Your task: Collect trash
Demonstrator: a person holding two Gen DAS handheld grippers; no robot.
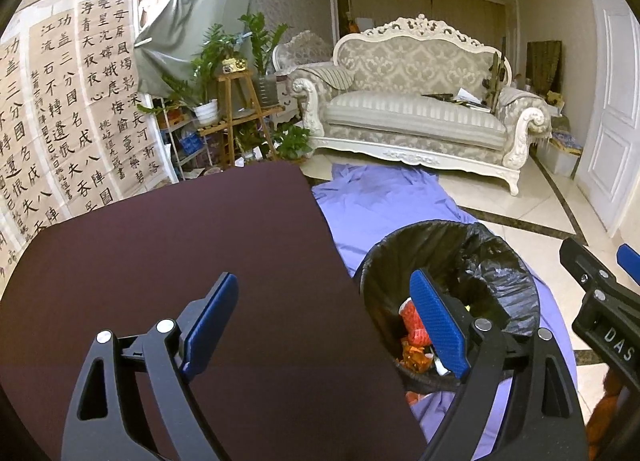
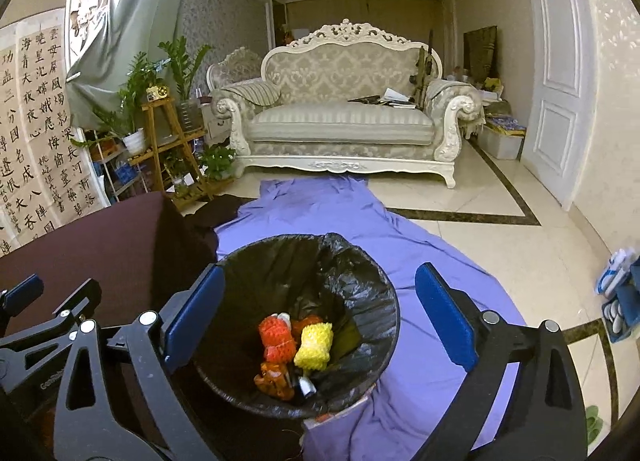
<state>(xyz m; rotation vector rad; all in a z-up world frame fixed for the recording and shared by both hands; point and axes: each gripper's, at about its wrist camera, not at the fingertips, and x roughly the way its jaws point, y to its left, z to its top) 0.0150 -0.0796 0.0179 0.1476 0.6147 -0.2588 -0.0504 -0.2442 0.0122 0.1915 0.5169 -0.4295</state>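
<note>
A trash bin lined with a black bag (image 2: 352,281) stands on a purple sheet (image 2: 432,245) beside a dark maroon table (image 1: 200,245). Inside the bin lie a red foam net (image 2: 276,335), a yellow foam net (image 2: 314,345), an orange wrapper (image 2: 274,379) and a small white scrap (image 2: 307,385). My right gripper (image 2: 322,321) hangs above the bin, open, with nothing between its blue pads (image 2: 446,317). My left gripper (image 1: 326,325) is open and empty over the table's right edge, and its right pad (image 1: 438,325) overlaps the bin (image 1: 492,261). The right gripper (image 1: 600,301) shows at the left wrist view's right edge.
A cream carved sofa (image 2: 344,109) stands at the far wall with papers on its seat. A wooden plant stand (image 2: 168,141) with potted plants is at the left, by calligraphy sheets (image 1: 60,121). A white door (image 2: 560,73) is right; shoes (image 2: 616,273) lie on the tiled floor.
</note>
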